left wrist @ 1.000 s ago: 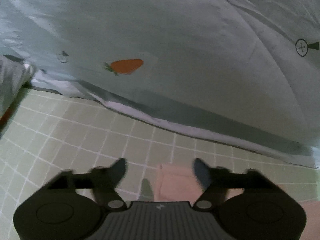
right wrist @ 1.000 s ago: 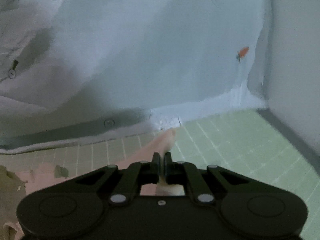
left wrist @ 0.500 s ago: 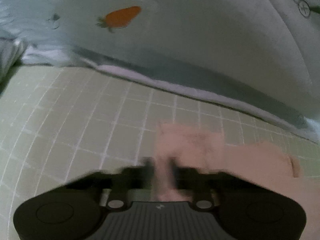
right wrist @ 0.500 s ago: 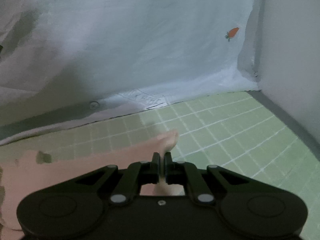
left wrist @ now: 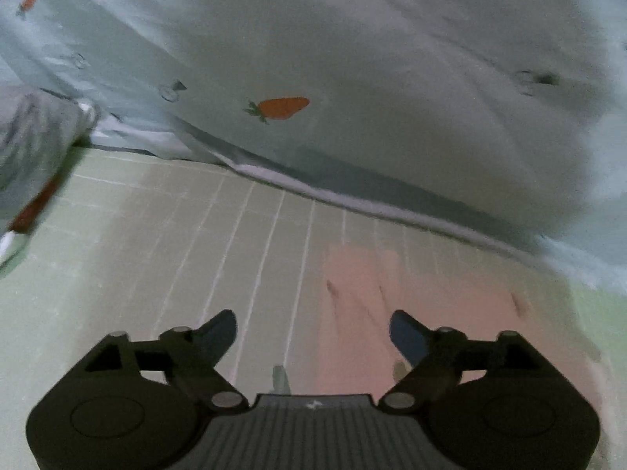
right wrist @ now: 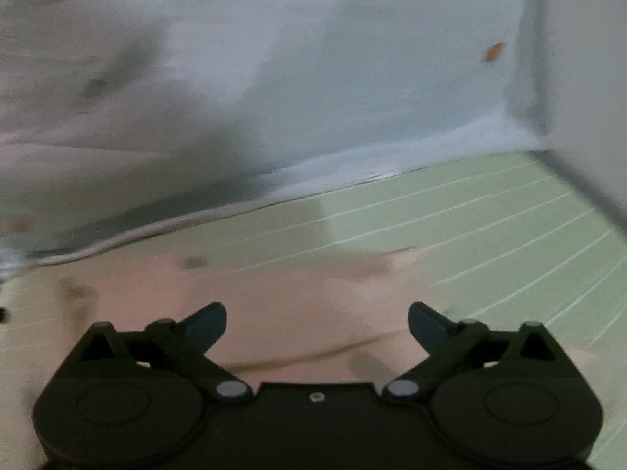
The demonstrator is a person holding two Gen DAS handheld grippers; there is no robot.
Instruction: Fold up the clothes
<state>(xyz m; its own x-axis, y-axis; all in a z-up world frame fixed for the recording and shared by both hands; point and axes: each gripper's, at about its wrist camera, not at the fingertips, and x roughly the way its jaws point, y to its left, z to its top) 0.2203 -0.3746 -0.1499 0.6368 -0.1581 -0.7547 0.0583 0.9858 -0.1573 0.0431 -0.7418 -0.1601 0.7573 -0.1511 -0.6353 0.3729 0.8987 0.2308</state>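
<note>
Pink garment (right wrist: 298, 305) lies flat beneath both hand-held grippers (left wrist: 313, 331) (right wrist: 316, 323) (fingers spread apart, gripping nothing).

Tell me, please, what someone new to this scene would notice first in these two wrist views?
Probably the pink garment lying flat on the green grid mat, with the right hand-held gripper and the left hand-held gripper both open above it, holding nothing. Behind it rises a pale blue sheet, where an orange carrot print stands out in the left wrist view.
</note>
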